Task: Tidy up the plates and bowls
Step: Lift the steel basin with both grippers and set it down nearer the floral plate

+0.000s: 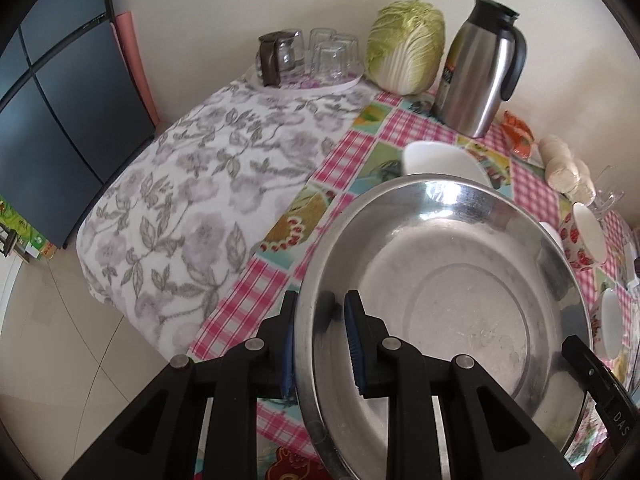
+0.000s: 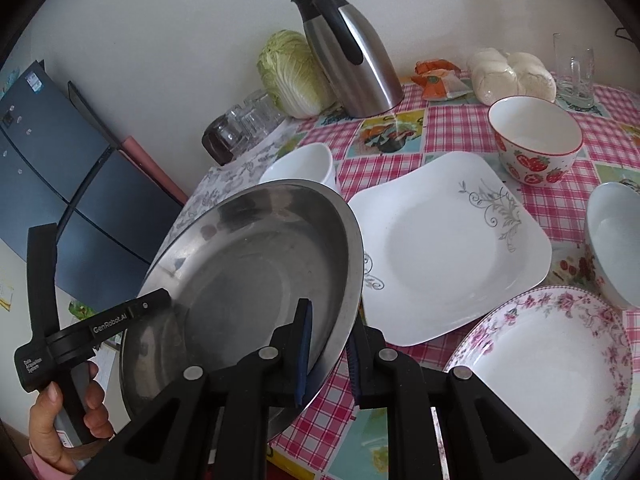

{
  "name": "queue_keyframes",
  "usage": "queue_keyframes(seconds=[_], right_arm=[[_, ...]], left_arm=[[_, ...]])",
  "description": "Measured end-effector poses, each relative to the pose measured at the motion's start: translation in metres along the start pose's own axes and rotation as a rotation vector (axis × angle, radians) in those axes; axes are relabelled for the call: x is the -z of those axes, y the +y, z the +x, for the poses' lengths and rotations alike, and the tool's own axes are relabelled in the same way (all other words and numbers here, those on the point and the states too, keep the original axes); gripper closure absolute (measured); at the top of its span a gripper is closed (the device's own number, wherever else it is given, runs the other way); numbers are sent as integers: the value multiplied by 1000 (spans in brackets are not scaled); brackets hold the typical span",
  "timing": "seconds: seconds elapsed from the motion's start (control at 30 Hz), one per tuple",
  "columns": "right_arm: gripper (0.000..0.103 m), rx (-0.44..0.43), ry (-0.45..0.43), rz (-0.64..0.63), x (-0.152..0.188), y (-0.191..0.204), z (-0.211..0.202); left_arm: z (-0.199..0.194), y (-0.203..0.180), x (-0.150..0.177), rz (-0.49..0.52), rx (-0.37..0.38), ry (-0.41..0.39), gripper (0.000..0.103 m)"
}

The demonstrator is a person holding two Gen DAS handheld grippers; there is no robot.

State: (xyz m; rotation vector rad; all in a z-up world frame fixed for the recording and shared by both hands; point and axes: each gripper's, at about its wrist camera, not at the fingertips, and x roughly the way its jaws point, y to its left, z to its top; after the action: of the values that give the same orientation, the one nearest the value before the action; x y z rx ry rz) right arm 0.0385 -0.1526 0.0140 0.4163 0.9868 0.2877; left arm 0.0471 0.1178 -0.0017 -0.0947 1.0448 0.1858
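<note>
I have the round stainless-steel pan (image 1: 444, 300) pinched on both sides: my left hand-held gripper (image 1: 320, 344) has its blue ribbed pads closed over the rim at about 7 o'clock in the left wrist view, one finger outside the wall and one inside, and my right hand-held gripper (image 2: 330, 354) clamps the opposite rim the same way. The pan is shallow, smooth and scuffed, with a flat circular base, and it sits tilted above the desk (image 2: 440, 128), which wears a glossy pink-checked cloth with picture squares. From the right wrist, a square white porcelain plate (image 2: 448, 248) with a grey scroll pattern lies at 2 o'clock of the pan, just beside its rim. A round floral-edged plate (image 2: 548, 372) sits at 4 o'clock. A strawberry-printed bowl (image 2: 534, 142) stands behind the square plate, a plain white bowl (image 2: 304, 164) peeks over the pan's far edge, and another white bowl (image 2: 614, 240) is at the right margin. A brushed-steel thermos jug (image 2: 352, 52) and a leafy cabbage (image 2: 292, 72) stand by the wall.
</note>
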Motion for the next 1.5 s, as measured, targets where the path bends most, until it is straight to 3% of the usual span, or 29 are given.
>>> queue_keyframes(seconds=[0.4, 0.77, 1.17, 1.5], right_arm=[[86, 19, -151, 127, -25, -58, -51], [86, 83, -166, 235, -36, -111, -54], [86, 142, -108, 240, -41, -128, -22], [86, 193, -64, 213, -41, -125, 3]], left_arm=[[-14, -80, -30, 81, 81, -34, 79], [13, -137, -42, 105, 163, 18, 79], [59, -142, -46, 53, 201, 89, 79], [75, -137, -44, 37, 172, 97, 79]])
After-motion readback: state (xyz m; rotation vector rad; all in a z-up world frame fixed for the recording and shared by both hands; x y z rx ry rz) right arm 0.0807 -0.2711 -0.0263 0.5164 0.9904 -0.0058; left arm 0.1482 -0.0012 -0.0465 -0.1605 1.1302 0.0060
